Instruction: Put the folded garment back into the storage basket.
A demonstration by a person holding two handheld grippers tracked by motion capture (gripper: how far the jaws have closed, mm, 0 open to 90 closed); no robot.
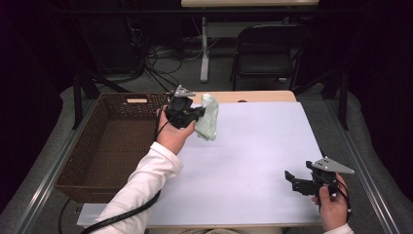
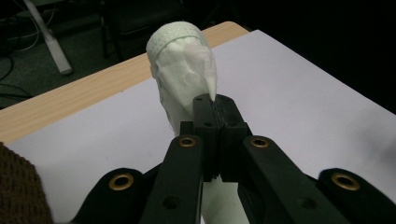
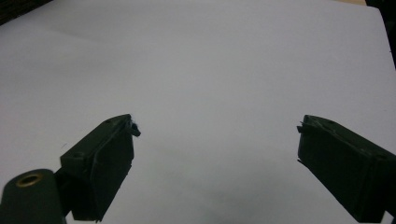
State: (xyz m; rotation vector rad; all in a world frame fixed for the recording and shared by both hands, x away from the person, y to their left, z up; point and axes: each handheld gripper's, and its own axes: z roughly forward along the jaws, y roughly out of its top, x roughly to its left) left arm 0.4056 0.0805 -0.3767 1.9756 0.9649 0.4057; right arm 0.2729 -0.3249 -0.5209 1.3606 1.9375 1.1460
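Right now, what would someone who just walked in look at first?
Probably the pale green sock, pinched in the left claw and hanging above the white sheet, close to the brown woven basket at the table's left. Next, the right claw, standing wide open with nothing in it, low over the near right corner.

Pale green cloth item (image 1: 207, 118), soft and crumpled, with a stitched hem band at its far end. It is pinched between the 2 closed jaws of the left gripper (image 1: 198, 113), extends beyond the jaw tips and hangs clear above the white table sheet (image 1: 253, 151).
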